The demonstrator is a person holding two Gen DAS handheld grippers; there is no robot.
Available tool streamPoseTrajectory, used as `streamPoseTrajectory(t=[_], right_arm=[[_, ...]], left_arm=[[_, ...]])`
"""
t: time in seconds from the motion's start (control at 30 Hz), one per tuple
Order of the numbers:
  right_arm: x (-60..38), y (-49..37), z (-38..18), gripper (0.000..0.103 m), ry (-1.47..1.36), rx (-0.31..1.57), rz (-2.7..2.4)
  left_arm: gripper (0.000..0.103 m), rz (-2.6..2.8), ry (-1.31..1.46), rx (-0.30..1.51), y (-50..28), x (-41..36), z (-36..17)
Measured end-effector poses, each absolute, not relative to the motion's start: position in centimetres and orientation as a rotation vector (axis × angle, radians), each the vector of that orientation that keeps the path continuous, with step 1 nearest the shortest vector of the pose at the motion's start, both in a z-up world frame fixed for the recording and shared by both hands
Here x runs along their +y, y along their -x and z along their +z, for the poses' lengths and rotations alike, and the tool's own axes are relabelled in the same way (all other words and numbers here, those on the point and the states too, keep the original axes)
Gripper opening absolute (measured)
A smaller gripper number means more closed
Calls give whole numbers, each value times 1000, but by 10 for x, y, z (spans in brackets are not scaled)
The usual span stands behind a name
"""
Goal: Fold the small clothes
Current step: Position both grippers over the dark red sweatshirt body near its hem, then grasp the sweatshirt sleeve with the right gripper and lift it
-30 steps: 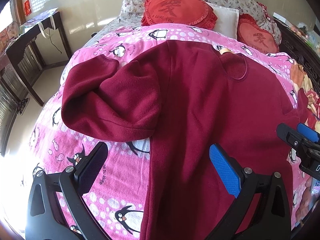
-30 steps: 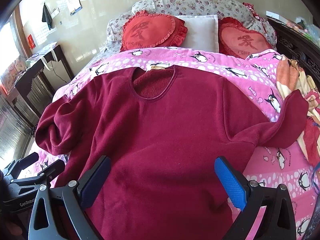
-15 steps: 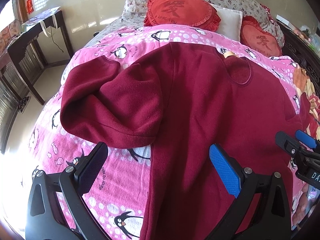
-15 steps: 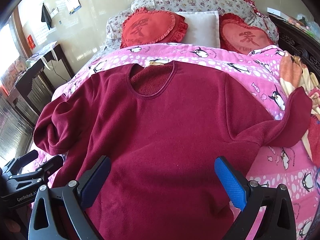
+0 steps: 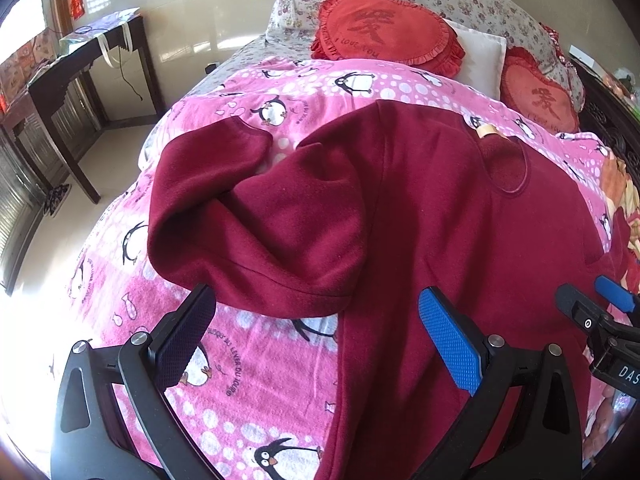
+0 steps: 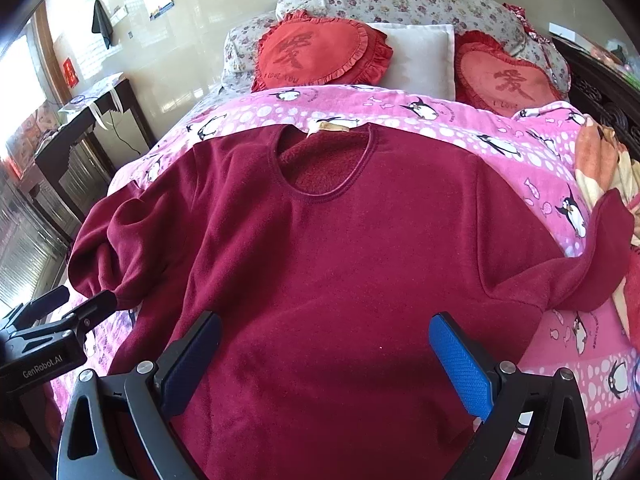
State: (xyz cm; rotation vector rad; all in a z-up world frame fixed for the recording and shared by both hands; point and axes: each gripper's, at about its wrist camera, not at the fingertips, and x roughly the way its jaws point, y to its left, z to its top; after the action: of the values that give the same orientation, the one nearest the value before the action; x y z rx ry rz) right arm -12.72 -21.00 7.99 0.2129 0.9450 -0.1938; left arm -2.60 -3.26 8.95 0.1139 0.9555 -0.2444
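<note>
A dark red fleece sweater (image 6: 328, 264) lies face up on the pink penguin blanket (image 6: 500, 148), neckline toward the pillows. Its left sleeve (image 5: 256, 236) is bent and bunched beside the body; its right sleeve (image 6: 580, 264) stretches out to the right. My left gripper (image 5: 316, 336) is open and empty, hovering over the lower edge of the left sleeve and the sweater's left side. My right gripper (image 6: 324, 360) is open and empty above the sweater's lower middle. Each gripper shows in the other's view, the right one (image 5: 596, 320) at the right edge and the left one (image 6: 60, 312) at the left edge.
Two red heart cushions (image 6: 320, 54) and a white pillow (image 6: 424, 60) lie at the head of the bed. A dark wooden desk (image 5: 80, 68) stands at the left by the wall. A patterned orange cloth (image 6: 604, 168) lies at the right edge of the bed.
Both grippers have moved forward a little over the sweater, which sits closer in both views. Both stay open. The sweater has not moved.
</note>
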Motion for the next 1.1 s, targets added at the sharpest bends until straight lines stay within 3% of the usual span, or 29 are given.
streamPoseTrajectory(t=[0.8,1.1], right_arm=[[-177,104,81,103,-165,954,-124],[-150,62,107,101,-235,864,112]], left_arm=[[102,-119,-57,963,5,26,82],[102,-36,29,1006,-12,65,65]])
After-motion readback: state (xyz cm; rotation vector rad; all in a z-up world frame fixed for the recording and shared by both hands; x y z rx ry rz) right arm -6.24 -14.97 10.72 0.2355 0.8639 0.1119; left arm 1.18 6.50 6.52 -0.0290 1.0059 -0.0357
